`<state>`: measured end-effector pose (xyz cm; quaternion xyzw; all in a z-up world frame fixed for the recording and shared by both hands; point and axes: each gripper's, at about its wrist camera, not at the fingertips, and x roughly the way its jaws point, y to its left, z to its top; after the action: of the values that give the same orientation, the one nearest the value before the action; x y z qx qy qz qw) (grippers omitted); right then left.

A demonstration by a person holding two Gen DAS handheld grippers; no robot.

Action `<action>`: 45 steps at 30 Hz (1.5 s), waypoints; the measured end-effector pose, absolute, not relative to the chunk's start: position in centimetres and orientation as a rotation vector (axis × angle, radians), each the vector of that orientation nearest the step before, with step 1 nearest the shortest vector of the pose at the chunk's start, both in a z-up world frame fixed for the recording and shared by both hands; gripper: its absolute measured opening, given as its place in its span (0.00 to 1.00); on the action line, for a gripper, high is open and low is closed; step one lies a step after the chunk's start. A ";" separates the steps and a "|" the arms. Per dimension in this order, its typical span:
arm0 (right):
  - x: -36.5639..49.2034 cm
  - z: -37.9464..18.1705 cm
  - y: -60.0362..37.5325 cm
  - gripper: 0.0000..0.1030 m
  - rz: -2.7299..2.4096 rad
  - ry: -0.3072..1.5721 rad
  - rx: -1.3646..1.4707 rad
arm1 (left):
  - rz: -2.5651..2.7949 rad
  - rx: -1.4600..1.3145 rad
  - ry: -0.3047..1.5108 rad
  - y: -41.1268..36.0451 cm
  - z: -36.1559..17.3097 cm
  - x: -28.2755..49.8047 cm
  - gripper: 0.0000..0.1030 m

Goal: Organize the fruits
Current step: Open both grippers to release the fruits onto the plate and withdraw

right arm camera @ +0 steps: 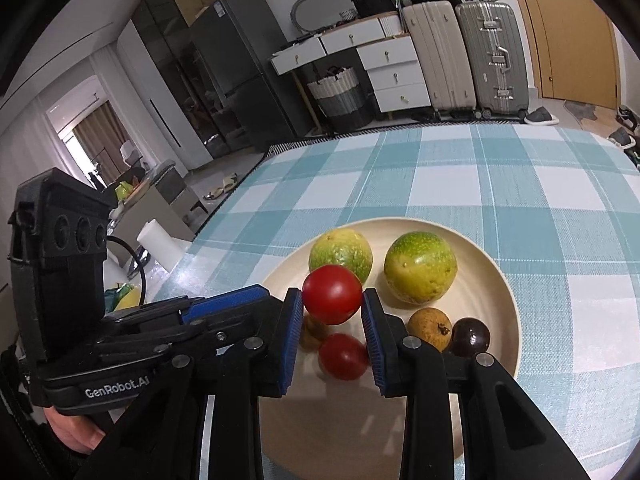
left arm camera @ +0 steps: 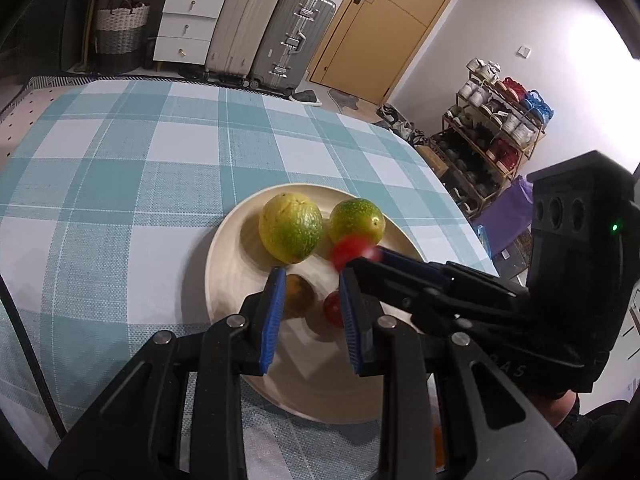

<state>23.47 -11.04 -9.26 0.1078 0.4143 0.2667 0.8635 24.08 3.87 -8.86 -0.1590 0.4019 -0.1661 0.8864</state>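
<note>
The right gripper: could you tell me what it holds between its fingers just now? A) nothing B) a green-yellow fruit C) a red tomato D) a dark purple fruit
C: in the right wrist view the right gripper has its blue pads on either side of a red tomato, raised over the plate.

Left wrist view: camera sits behind left gripper [left arm camera: 312, 312], looks forward and down along jaws, close over plate [left arm camera: 224, 264] on bench [left arm camera: 120, 184]. Faces toward door [left arm camera: 384, 28] and shoe rack [left arm camera: 492, 136]; right gripper [left arm camera: 360, 258] enters from right side.

Right wrist view: camera behind right gripper [right arm camera: 333, 340], same close downward angle, faces toward fridge [right arm camera: 240, 68] and suitcases [right arm camera: 464, 52]; left gripper [right arm camera: 240, 300] enters from left.

Shared part: plate [right arm camera: 508, 300], fruits on it, checkered bench [right arm camera: 480, 176], suitcases [left arm camera: 272, 28], door [right arm camera: 568, 28].
</note>
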 end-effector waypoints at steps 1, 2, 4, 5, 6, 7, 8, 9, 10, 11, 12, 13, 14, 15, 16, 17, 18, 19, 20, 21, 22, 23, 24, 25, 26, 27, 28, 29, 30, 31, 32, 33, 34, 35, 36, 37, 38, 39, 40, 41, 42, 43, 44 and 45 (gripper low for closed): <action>23.6 -9.4 -10.9 0.31 0.561 0.878 0.222 | -0.345 -0.332 0.829 4.0 -8.8 24.1 0.23; 23.6 -9.4 -10.9 0.35 0.557 0.881 0.219 | -0.341 -0.332 0.823 4.1 -8.7 24.0 0.23; 23.4 -9.3 -11.0 0.45 0.543 0.860 0.214 | -0.319 -0.325 0.819 4.4 -8.6 24.0 0.23; 23.3 -9.2 -11.2 0.49 0.537 0.846 0.216 | -0.318 -0.327 0.820 4.5 -8.6 23.9 0.23; 23.2 -9.0 -11.5 0.49 0.539 0.833 0.228 | -0.318 -0.334 0.826 4.7 -8.7 24.0 0.23; 23.1 -8.8 -11.8 0.50 0.542 0.826 0.242 | -0.315 -0.336 0.828 4.7 -8.6 23.9 0.23; 23.1 -8.6 -12.1 0.51 0.540 0.819 0.251 | -0.313 -0.336 0.828 4.8 -8.5 23.8 0.23; 23.0 -8.4 -12.4 0.52 0.530 0.811 0.258 | -0.310 -0.333 0.823 4.8 -8.3 23.7 0.23; 22.9 -8.2 -12.7 0.54 0.519 0.801 0.266 | -0.306 -0.329 0.819 4.8 -8.1 23.5 0.23; 22.9 -7.9 -13.0 0.57 0.516 0.794 0.275 | -0.299 -0.321 0.814 4.7 -7.9 23.3 0.23; 22.8 -7.7 -13.4 0.59 0.515 0.788 0.286 | -0.292 -0.313 0.810 4.6 -7.6 23.1 0.23; 22.6 -7.3 -13.7 0.61 0.510 0.782 0.299 | -0.286 -0.307 0.810 4.5 -7.4 22.9 0.23; 22.5 -7.0 -14.0 0.62 0.506 0.774 0.308 | -0.284 -0.300 0.807 4.4 -7.1 22.6 0.24; 22.2 -6.6 -14.5 0.62 0.501 0.763 0.317 | -0.284 -0.294 0.804 4.2 -6.7 22.2 0.24; 21.9 -6.3 -14.7 0.62 0.499 0.757 0.320 | -0.282 -0.286 0.801 4.1 -6.5 21.9 0.24; 21.5 -5.9 -15.0 0.62 0.492 0.749 0.323 | -0.279 -0.278 0.797 3.8 -6.2 21.5 0.24; 21.2 -5.6 -15.2 0.62 0.489 0.744 0.325 | -0.276 -0.266 0.793 3.6 -6.0 21.1 0.24; 20.6 -5.3 -15.5 0.63 0.485 0.733 0.331 | -0.270 -0.254 0.788 3.3 -5.7 20.6 0.26; 20.1 -5.0 -15.7 0.67 0.482 0.726 0.334 | -0.260 -0.252 0.780 3.2 -5.6 20.1 0.26; 19.8 -4.8 -15.8 0.70 0.478 0.720 0.335 | -0.254 -0.253 0.779 3.1 -5.5 19.7 0.27; 19.2 -4.5 -16.1 0.74 0.464 0.709 0.335 | -0.252 -0.254 0.783 3.0 -5.5 19.3 0.27; 18.6 -4.3 -16.3 0.76 0.450 0.701 0.332 | -0.251 -0.260 0.789 2.9 -5.6 18.8 0.27; 17.9 -4.0 -16.5 0.76 0.437 0.692 0.328 | -0.250 -0.264 0.791 2.9 -5.6 18.5 0.27; 17.5 -3.9 -16.7 0.76 0.435 0.689 0.328 | -0.248 -0.268 0.794 2.8 -5.6 18.0 0.27; 17.1 -3.7 -16.8 0.76 0.436 0.689 0.328 | -0.244 -0.268 0.796 2.7 -5.6 17.4 0.28; 16.6 -3.6 -16.9 0.76 0.436 0.689 0.328 | -0.237 -0.266 0.797 2.7 -5.5 16.9 0.30; 16.1 -3.5 -16.9 0.76 0.435 0.686 0.326 | -0.233 -0.266 0.796 2.8 -5.5 16.7 0.33; 15.4 -3.3 -17.0 0.76 0.434 0.680 0.322 | -0.226 -0.268 0.795 2.8 -5.4 16.2 0.36; 15.1 -3.2 -17.0 0.77 0.432 0.675 0.319 | -0.219 -0.272 0.793 2.9 -5.4 15.7 0.40; 14.4 -3.0 -17.1 0.78 0.423 0.666 0.312 | -0.215 -0.276 0.790 2.9 -5.3 15.3 0.43; 13.9 -2.9 -17.1 0.79 0.413 0.658 0.305 | -0.213 -0.279 0.788 3.0 -5.2 14.8 0.45; 13.4 -2.8 -17.1 0.79 0.406 0.651 0.297 | -0.212 -0.280 0.785 2.9 -5.0 14.2 0.47; 12.8 -2.7 -17.1 0.79 0.404 0.645 0.292 | -0.208 -0.278 0.785 2.9 -4.9 13.8 0.50; 12.2 -2.6 -17.1 0.81 0.405 0.639 0.286 | -0.199 -0.274 0.782 2.8 -4.8 13.2 0.52; 11.8 -2.5 -17.1 0.82 0.403 0.637 0.283 | -0.190 -0.269 0.779 2.9 -4.7 13.0 0.60; 11.4 -2.5 -17.1 0.84 0.402 0.633 0.280 | -0.172 -0.260 0.771 2.7 -4.5 12.3 0.69; 10.9 -2.3 -17.1 0.85 0.404 0.627 0.278 | -0.152 -0.251 0.764 2.6 -4.5 11.7 0.74; 10.4 -2.2 -17.2 0.85 0.410 0.621 0.276 | -0.131 -0.246 0.757 2.5 -4.4 11.2 0.77; 9.8 -2.1 -17.2 0.87 0.411 0.613 0.271 | -0.120 -0.243 0.749 2.5 -4.3 10.8 0.77; 9.4 -2.0 -17.1 0.88 0.408 0.606 0.262 | -0.124 -0.240 0.743 2.3 -4.2 10.2 0.77; 8.9 -1.8 -17.0 0.88 0.403 0.598 0.248 | -0.137 -0.238 0.745 2.2 -4.2 9.9 0.78; 8.3 -1.8 -16.9 0.89 0.393 0.589 0.228 | -0.143 -0.236 0.749 2.0 -4.2 9.6 0.78; 8.0 -1.7 -16.9 0.89 0.388 0.586 0.219 | -0.143 -0.232 0.752 1.9 -4.2 9.4 0.78; 7.5 -1.7 -16.9 0.89 0.386 0.585 0.210 | -0.140 -0.225 0.756 1.8 -4.2 8.9 0.78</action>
<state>7.51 -16.87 -1.71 0.1028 0.2859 0.1885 0.9339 8.92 1.79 -4.15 -0.1095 0.3680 -0.0684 0.9208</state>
